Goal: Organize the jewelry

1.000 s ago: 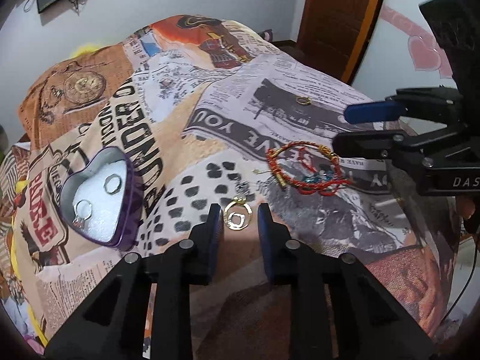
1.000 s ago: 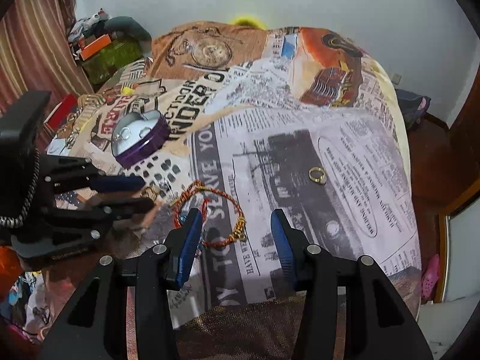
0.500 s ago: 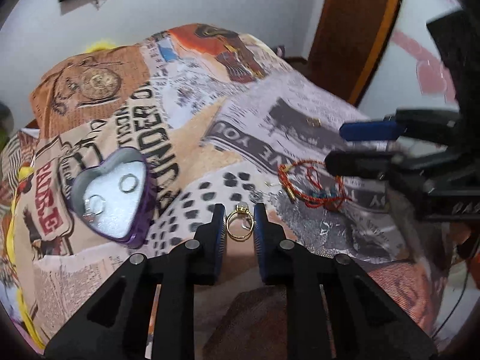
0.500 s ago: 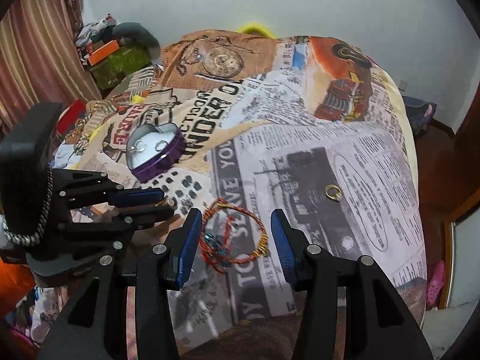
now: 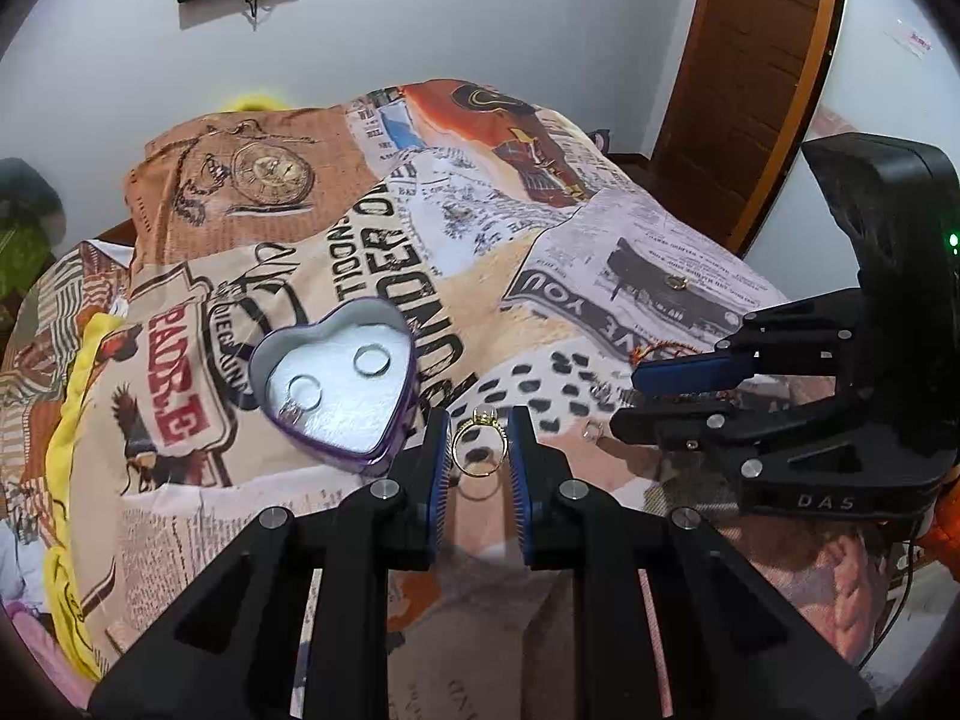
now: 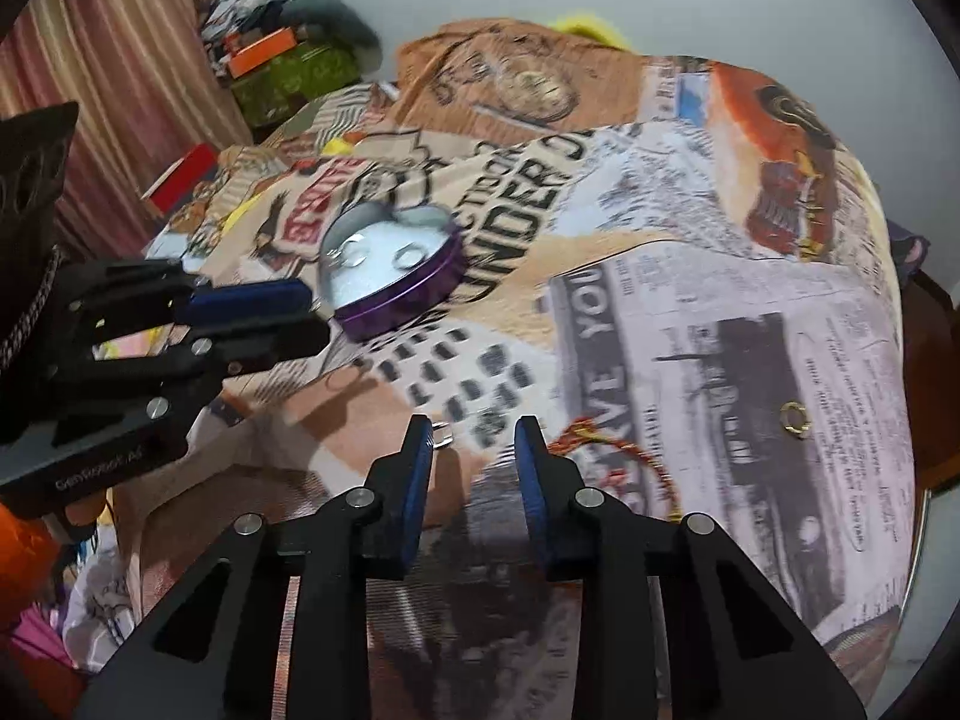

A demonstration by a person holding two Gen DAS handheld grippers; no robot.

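My left gripper [image 5: 479, 447] is shut on a gold ring [image 5: 478, 447] with a stone and holds it above the bed cover. A purple heart-shaped tin [image 5: 384, 450] lies just left of it with two silver rings [image 5: 370, 359] inside. The tin also shows in the right wrist view [image 6: 402, 306]. My right gripper [image 6: 474, 450] is open and empty above a small silver ring [image 6: 443, 437]. A red and gold bracelet [image 6: 624, 456] lies to its right. Another gold ring [image 6: 794, 418] lies farther right on the cover.
The bed cover [image 5: 372, 240] has a newspaper print and falls away at the edges. A wooden door [image 5: 756, 72] stands at the back right. Boxes and clutter [image 6: 270, 66] sit by a curtain at the far left.
My left gripper closed on the gold ring, lifted it off the cover and moved toward the tin. My right gripper moved left, away from the bracelet.
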